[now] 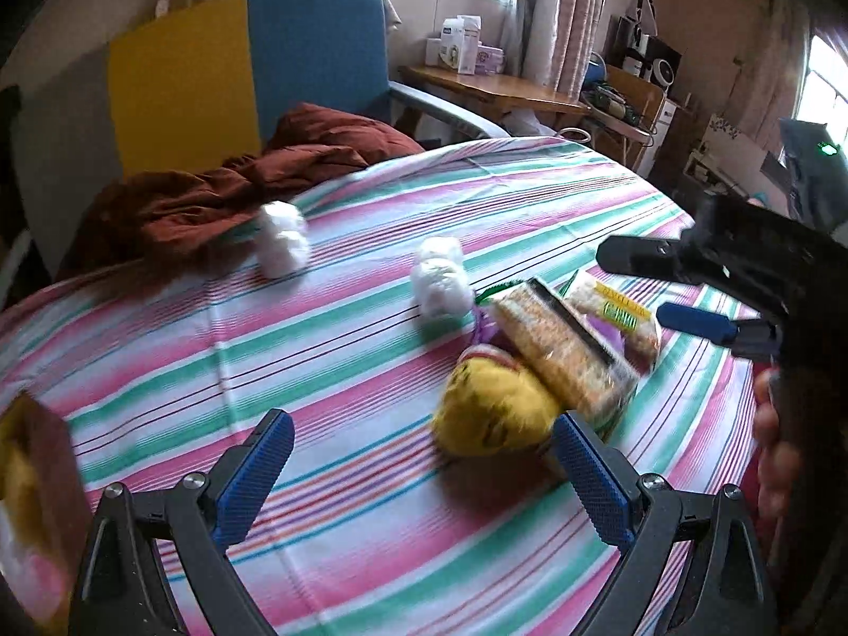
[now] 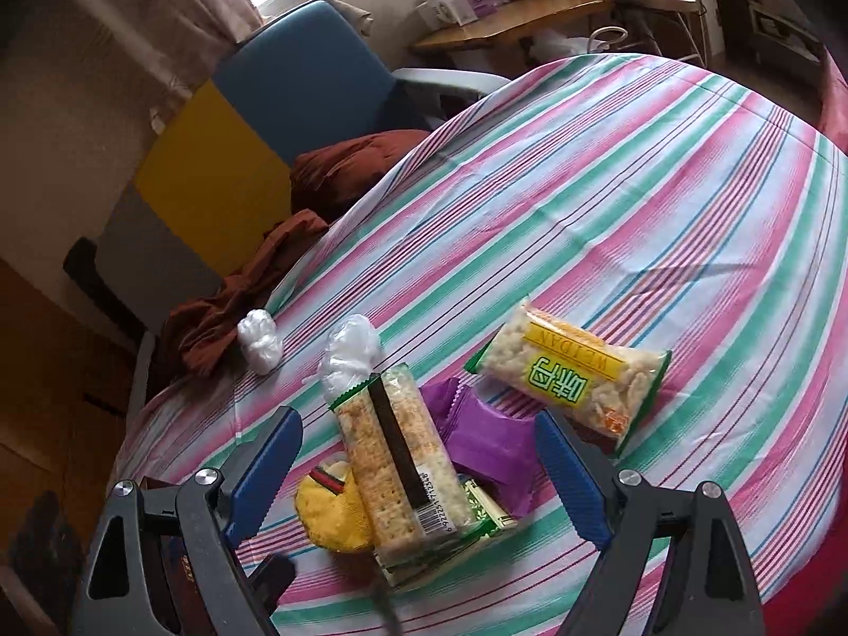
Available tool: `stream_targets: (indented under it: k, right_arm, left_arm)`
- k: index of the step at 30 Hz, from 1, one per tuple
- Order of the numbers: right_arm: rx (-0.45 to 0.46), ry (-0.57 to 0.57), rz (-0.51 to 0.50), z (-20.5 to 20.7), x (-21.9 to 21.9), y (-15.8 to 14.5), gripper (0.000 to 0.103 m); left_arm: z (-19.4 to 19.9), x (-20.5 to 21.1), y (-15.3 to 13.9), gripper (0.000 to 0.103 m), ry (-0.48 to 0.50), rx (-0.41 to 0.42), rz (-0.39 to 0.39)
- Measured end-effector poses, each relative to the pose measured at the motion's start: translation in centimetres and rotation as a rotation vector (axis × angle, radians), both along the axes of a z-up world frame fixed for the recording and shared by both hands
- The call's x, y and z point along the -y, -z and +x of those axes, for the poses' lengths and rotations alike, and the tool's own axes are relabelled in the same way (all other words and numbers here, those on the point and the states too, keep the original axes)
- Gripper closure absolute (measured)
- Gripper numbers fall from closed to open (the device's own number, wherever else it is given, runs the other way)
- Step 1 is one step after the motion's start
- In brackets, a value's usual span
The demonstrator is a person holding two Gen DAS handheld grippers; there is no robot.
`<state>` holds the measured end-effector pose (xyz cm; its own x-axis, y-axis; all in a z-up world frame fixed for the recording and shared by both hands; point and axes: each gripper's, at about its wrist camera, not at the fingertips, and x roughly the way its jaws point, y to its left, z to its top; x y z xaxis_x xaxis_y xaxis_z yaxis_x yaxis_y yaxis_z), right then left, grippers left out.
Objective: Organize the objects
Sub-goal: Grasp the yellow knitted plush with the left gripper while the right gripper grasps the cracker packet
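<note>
Both views look down on a round table under a striped cloth (image 2: 609,201) of pink, green, white and blue bands.

Nearest, the left gripper (image 1: 424,469) has its blue-padded jaws spread wide over the cloth, holding nothing. The right gripper (image 2: 418,471) is likewise spread wide, empty, above the snack pile.

The snacks lie clustered together on the near part of the table. One long cracker packet (image 2: 403,456) with a dark band lies on top, resting partly on one yellow packet (image 2: 331,517) and one purple wrapper (image 2: 487,440). One green-edged packet (image 2: 485,511) shows beneath its near end. One rice-cracker bag (image 2: 570,371) with a yellow label lies just beside the purple wrapper on the far right side.

Further on, two crumpled white plastic bundles: one (image 2: 350,352) touching the far end of the cracker packet, one (image 2: 259,339) apart, near the table's edge.

At that edge, one rust-brown cloth (image 2: 254,291) is heaped. Behind it stand one blue chair (image 2: 312,79) and one yellow panel (image 2: 212,175). Farthest, a wooden desk (image 2: 519,18) bearing boxes, with curtains and a window.
</note>
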<state>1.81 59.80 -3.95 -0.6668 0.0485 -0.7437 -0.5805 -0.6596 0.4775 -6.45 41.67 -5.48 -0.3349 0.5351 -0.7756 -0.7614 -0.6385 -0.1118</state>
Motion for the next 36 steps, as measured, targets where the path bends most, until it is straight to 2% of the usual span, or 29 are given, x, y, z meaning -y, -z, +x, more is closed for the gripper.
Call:
stream_targets:
  k: [6,9,11,12,13,15,16,22,27,30,32,34,36]
  right_arm:
    - [0.002,-0.002,-0.005,-0.2,-0.1,0.2,0.012]
    - [0.011,-0.009,0.002,-0.4,0.0,0.2,0.012]
    - [0.022,-0.019,0.010,-0.7,0.2,0.4,0.012]
    - [0.027,-0.028,0.015,-0.8,0.3,0.4,0.012]
    - [0.032,-0.042,0.021,-1.0,0.5,0.4,0.013]
    - [0.053,-0.070,0.046,-1.5,1.0,0.5,0.013]
    - [0.067,-0.088,0.061,-1.9,1.3,0.5,0.014]
    - [0.200,-0.188,0.166,-3.8,3.6,1.7,0.014]
    - [0.265,-0.214,0.213,-4.3,4.2,2.4,0.015]
    - [0.290,-0.219,0.252,-4.4,4.5,2.5,0.022]
    - [0.296,-0.224,0.278,-4.4,4.7,2.5,0.040]
    - [0.295,-0.234,0.296,-4.5,4.9,2.3,0.053]
    - [0.294,-0.243,0.303,-4.6,5.2,2.3,0.054]
  left_arm:
    - [-1.2,-2.9,1.7,0.004,0.032,0.051,0.015]
    - [-1.9,-4.0,2.9,0.009,0.038,0.085,0.008]
    - [-2.6,-4.3,3.6,0.021,0.038,0.123,0.005]
    - [-2.9,-4.3,4.1,0.035,0.042,0.157,0.003]
    - [-3.1,-4.1,4.4,0.044,0.046,0.189,0.014]
    - [-2.9,-3.4,4.4,0.057,0.046,0.216,0.046]
    - [-2.5,-3.2,4.2,0.059,0.050,0.210,0.048]
    - [-1.4,-0.3,3.8,0.061,0.010,0.188,0.031]
    - [-0.7,2.6,3.9,0.060,-0.017,0.177,0.042]
    - [-0.2,3.7,4.0,0.060,-0.025,0.159,0.047]
    - [0.1,4.2,4.1,0.060,-0.028,0.154,0.047]
    - [0.4,4.3,4.0,0.061,-0.026,0.134,0.039]
    - [0.9,4.5,4.0,0.062,-0.025,0.112,0.029]
